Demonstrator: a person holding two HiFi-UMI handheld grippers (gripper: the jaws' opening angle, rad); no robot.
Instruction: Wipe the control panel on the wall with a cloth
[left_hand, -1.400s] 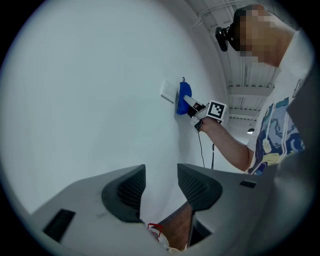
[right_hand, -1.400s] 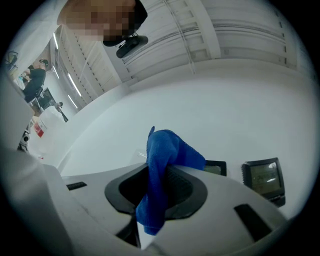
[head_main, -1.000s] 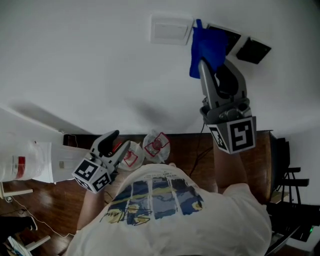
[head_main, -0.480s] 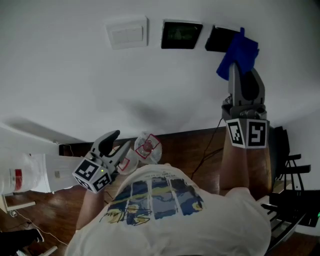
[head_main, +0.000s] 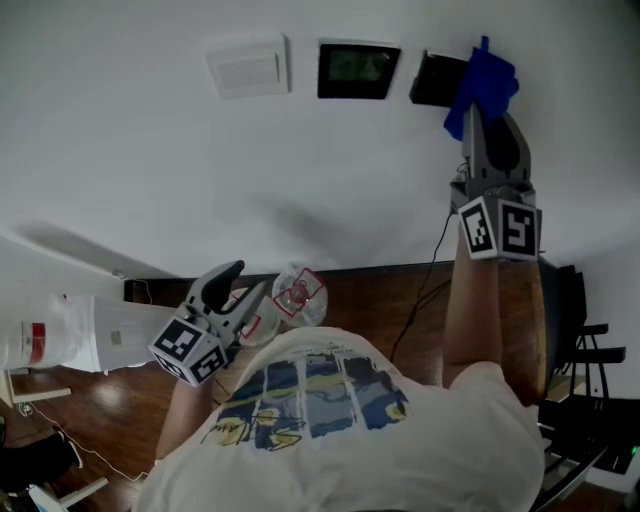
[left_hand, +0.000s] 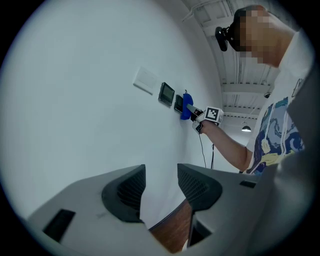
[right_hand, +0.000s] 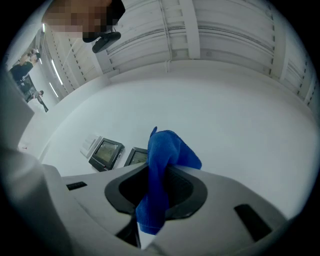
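We hold the right gripper up at the wall, jaws clamped on the blue cloth. The cloth overlaps the right edge of the right-hand dark control panel and appears to touch it, though contact is unclear. The left gripper hangs low, jaws apart, holding nothing.

The right tool swept the cloth rightward onto the rightmost panel.
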